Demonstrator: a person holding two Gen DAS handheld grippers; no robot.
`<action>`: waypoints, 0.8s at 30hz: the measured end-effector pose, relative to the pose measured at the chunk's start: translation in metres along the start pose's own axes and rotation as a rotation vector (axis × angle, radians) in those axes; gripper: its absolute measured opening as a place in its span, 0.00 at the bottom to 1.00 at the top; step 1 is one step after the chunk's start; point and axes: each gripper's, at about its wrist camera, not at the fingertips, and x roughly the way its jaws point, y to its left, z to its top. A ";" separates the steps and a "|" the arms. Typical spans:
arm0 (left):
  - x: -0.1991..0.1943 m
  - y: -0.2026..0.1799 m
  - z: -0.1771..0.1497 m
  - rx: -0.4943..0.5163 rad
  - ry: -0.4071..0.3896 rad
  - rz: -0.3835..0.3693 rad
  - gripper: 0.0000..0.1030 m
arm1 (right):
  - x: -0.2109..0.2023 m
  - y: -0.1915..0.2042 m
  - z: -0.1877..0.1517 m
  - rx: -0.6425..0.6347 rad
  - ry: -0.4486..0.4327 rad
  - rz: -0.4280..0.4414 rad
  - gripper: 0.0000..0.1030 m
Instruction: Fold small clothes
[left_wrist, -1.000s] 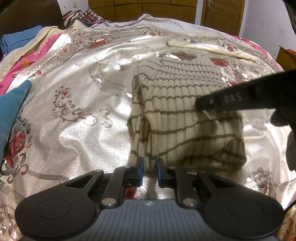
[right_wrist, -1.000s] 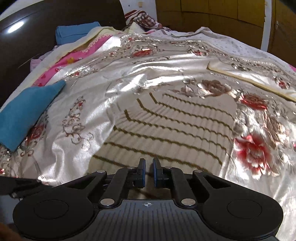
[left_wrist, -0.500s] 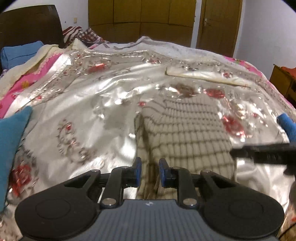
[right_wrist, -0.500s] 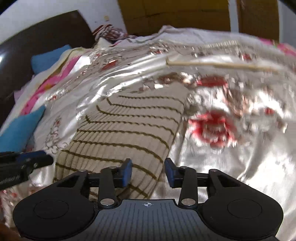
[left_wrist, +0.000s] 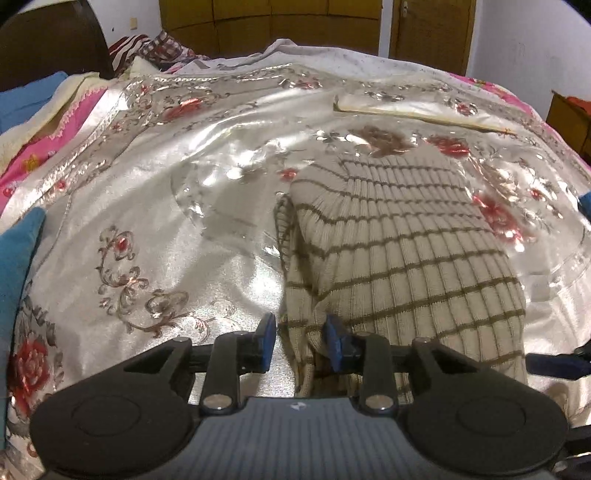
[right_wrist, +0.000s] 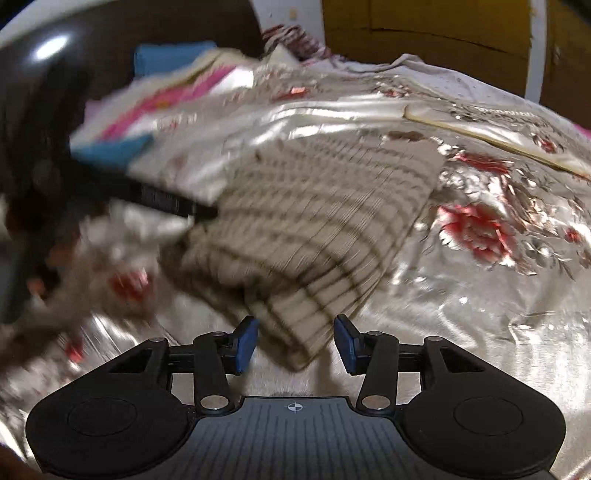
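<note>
- Since the earlier frames, both your grippers have drawn back from the striped sweater (left_wrist: 399, 240); a second ago each sat nearly shut at its near hem, and both sets of jaws have just been opening.
- Left gripper (left_wrist: 300, 341): jaws partly apart, straddling the loose layered edge at the sweater's near left corner. One blue pad (left_wrist: 334, 341) lies against the knit, the other stands clear over the bedspread (left_wrist: 155, 206); nothing is clamped.
- Right gripper (right_wrist: 295, 341): jaws well apart, the sweater's near right corner lying between them, pads touching nothing. This view is motion-blurred on its left side, so detail there cannot be read.
- Sweater: folded into a compact block on the satin floral bedspread, with the flat cream packet (left_wrist: 417, 110) beyond its far edge and the blue cloth (left_wrist: 18, 258) well to its left.
- Judgement: the fold appears complete and you are releasing.
- Risk: the pad resting against the sweater's left edge may snag the ribbed knit as you withdraw, dragging the inner layers open.
- Risk: the bedspread is slick, so any sideways brush from a finger could slide the whole block or skew the stack.
</note>
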 end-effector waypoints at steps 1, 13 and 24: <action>0.000 0.000 0.001 0.007 0.000 0.003 0.37 | 0.006 0.004 -0.001 -0.016 0.003 -0.013 0.41; 0.005 0.002 -0.026 0.036 0.041 0.036 0.37 | -0.002 -0.061 -0.014 0.327 0.042 -0.073 0.11; -0.042 0.004 0.003 0.010 -0.095 -0.029 0.37 | -0.041 -0.072 0.016 0.339 -0.105 -0.009 0.27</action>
